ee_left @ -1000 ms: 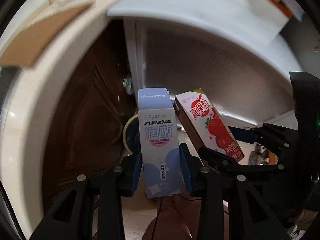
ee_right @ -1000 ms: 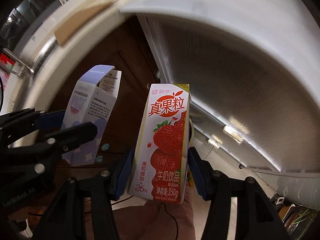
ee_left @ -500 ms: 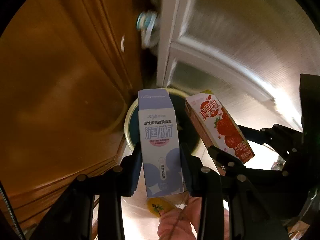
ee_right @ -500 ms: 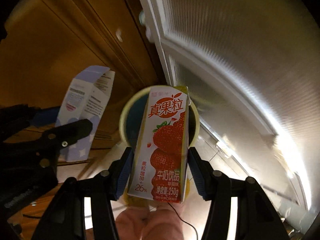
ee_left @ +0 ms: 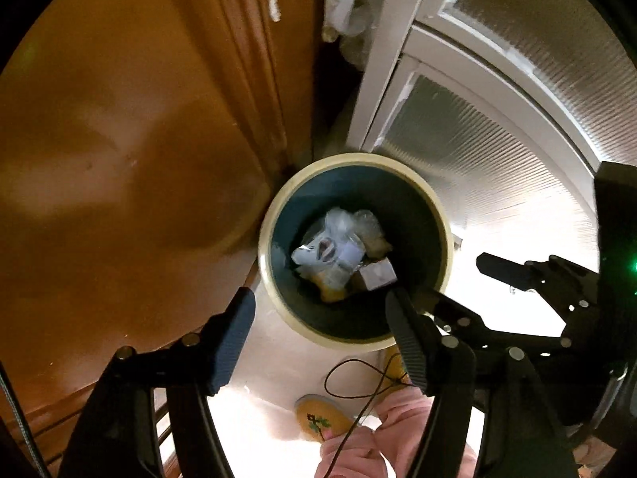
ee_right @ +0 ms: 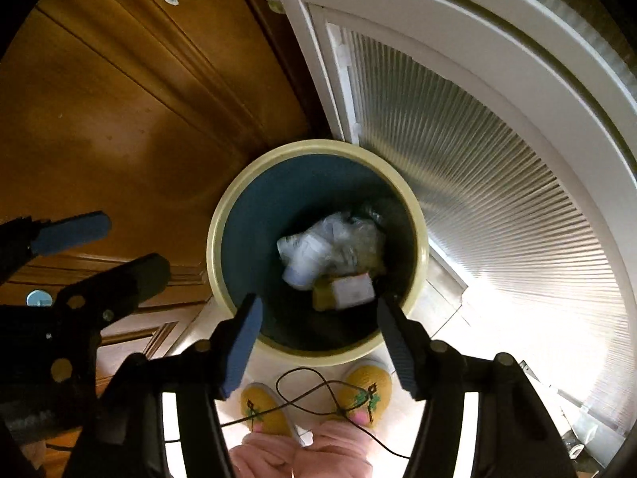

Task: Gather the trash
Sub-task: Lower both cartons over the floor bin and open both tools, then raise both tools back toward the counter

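Note:
A round bin with a cream rim (ee_left: 350,159) (ee_right: 314,145) and a dark blue inside stands on the floor right below both grippers. In it lie crumpled plastic wrappers (ee_left: 342,223), a pale blue-and-white box (ee_right: 302,263) and a small carton (ee_left: 376,275) (ee_right: 352,290) lying end-up. My left gripper (ee_left: 318,302) points down over the bin's near rim, its jaws opening with nothing between them. My right gripper (ee_right: 318,304) hangs over the same rim, jaws also opening and empty. Each gripper shows at the edge of the other's view: the right gripper (ee_left: 450,279), the left gripper (ee_right: 137,241).
A brown wooden cabinet door (ee_left: 139,139) rises left of the bin. A white-framed ribbed glass door (ee_right: 477,159) stands to its right. A person's yellow slippers (ee_right: 366,382) and pink trouser legs (ee_right: 302,454) are just behind the bin, with a thin black cable (ee_right: 318,394) looping over them.
Both grippers have sunk down over the bin. The pale blue box has left the left jaws and the strawberry carton the right jaws; both pairs of jaws now stand apart and empty.

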Motion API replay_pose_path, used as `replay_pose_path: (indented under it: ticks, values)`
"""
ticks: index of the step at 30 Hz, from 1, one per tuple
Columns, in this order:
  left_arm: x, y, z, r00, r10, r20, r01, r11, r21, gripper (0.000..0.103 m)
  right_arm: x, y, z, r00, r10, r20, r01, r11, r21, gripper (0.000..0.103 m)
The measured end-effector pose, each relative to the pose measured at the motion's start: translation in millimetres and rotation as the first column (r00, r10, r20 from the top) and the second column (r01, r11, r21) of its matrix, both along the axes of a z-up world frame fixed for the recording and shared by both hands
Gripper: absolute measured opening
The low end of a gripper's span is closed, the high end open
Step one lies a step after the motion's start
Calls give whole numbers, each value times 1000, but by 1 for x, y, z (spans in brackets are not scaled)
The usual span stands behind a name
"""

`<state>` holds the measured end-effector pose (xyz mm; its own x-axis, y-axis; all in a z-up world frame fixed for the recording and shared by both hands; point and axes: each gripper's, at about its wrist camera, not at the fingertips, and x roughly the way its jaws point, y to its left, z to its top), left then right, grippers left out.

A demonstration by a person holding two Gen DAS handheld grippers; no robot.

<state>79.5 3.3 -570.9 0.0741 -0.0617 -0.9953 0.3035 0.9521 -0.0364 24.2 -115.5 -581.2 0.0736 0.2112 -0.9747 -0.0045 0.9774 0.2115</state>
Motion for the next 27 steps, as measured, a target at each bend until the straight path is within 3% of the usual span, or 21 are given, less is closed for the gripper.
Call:
replay_pose_path:
  ticks: [7, 13, 19, 27]
  values:
    - [-4, 4, 24, 1000, 2, 13, -2, 1000, -13, 67, -3, -5, 21, 1000, -14, 0, 14, 1000, 12, 61]
    - [-13, 5, 74, 1000, 3, 26, -1, 999, -50, 67, -14, -9, 65, 999, -32, 9, 31, 999, 21, 61]
    - [-26, -4, 138, 999, -22, 48, 25, 997, -74, 67, -28, -17, 126, 997, -77, 20, 76, 996, 43, 61]
    - [-45, -11, 248, 988, -79, 131, 93, 991, -101, 67, -44, -28, 229, 988, -130, 80, 125, 990, 59, 61]
